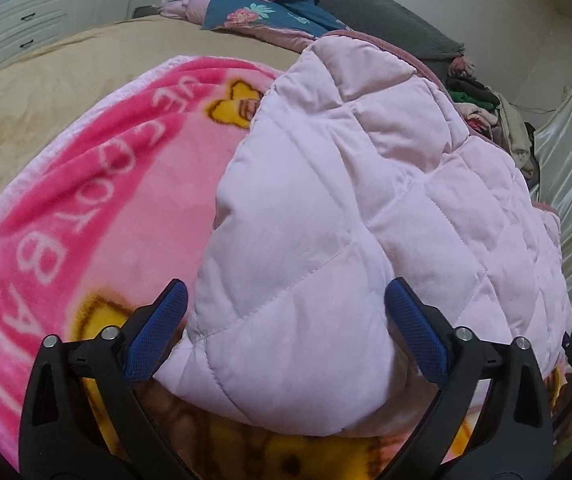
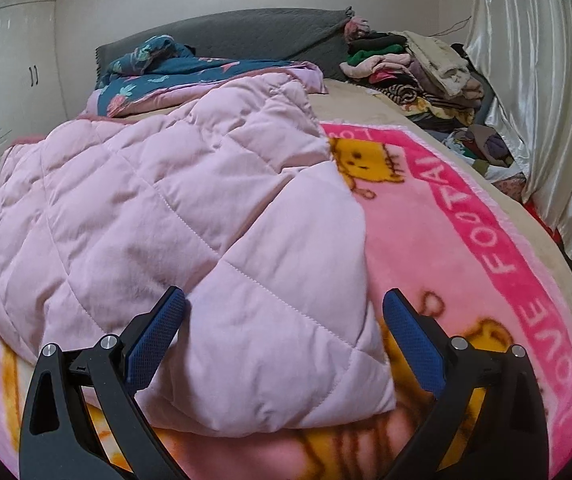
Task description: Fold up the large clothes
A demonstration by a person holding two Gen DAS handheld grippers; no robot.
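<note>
Lying bunched on the pink cartoon blanket (image 1: 134, 216) is a pale pink quilt (image 1: 326, 240). The left tool (image 1: 286, 316) gapes wide around its corner, ungripped. The right tool (image 2: 284, 320) likewise straddles a corner, holding nothing.

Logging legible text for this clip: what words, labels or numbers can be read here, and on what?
"FOOTBALL", upside down in the left view, "F" hidden by the quilt: blanket border.
"LOVE FOOTBA": same border, right view; the rest is hidden by the quilt.
Further letters at the far corner: too distorted to read.
No other text.

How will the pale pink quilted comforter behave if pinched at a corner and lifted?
The quilted comforter looks puffy and creased, so it will probably drape and sag. Smooth fabric may slip between the pads. The fleece blanket underneath might drag along.
</note>
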